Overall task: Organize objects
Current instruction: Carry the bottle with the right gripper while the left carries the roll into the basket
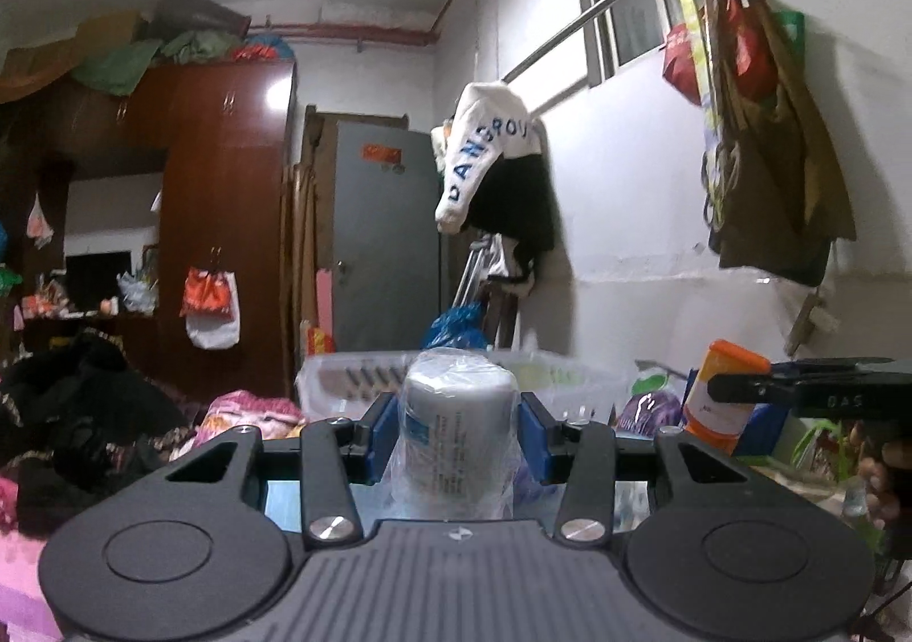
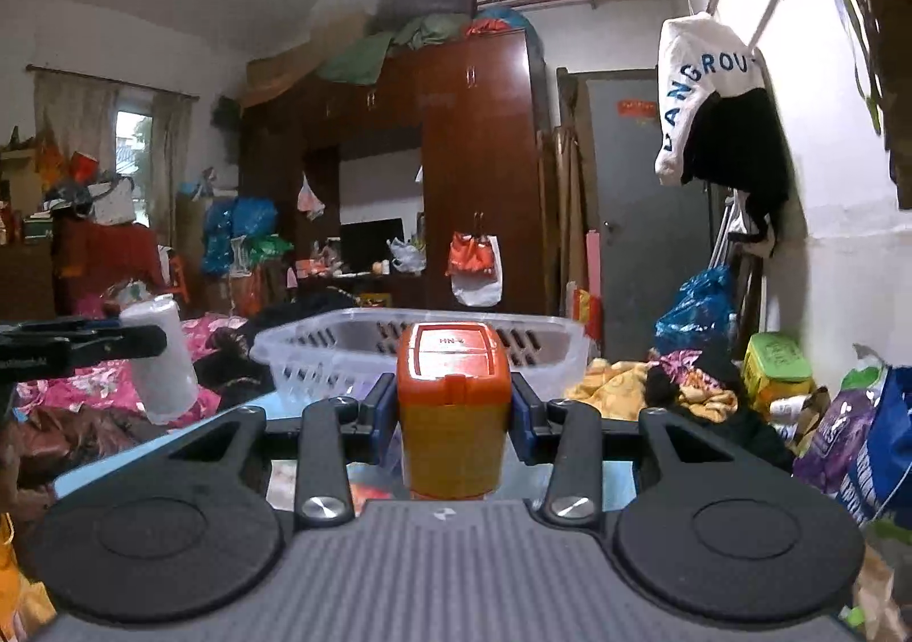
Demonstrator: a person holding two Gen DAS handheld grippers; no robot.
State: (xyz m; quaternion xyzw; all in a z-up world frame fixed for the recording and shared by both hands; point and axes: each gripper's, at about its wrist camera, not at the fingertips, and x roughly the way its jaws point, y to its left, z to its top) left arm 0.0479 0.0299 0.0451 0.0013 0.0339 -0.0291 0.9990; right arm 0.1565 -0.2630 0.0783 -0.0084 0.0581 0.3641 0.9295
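Observation:
My left gripper (image 1: 459, 428) is shut on a white bottle in clear plastic wrap (image 1: 456, 431), held upright between the blue pads. My right gripper (image 2: 453, 411) is shut on an orange-capped yellow jar (image 2: 453, 408), also upright. A clear plastic basket (image 2: 422, 351) stands just beyond both, on a glass-topped table (image 2: 114, 456). In the left wrist view the basket (image 1: 342, 385) shows behind the bottle, and the right gripper with the jar (image 1: 724, 391) is at the right. In the right wrist view the left gripper with the bottle (image 2: 162, 357) is at the left.
Crumpled clothes (image 2: 701, 385) and a green-lidded tub (image 2: 778, 365) lie right of the basket, with bags (image 2: 872, 448) against the wall. Pink bedding and dark clothes (image 1: 85, 414) fill the left. A wardrobe (image 2: 473, 169) and grey door (image 1: 382, 237) stand behind. A hand (image 1: 880, 476) shows at the right.

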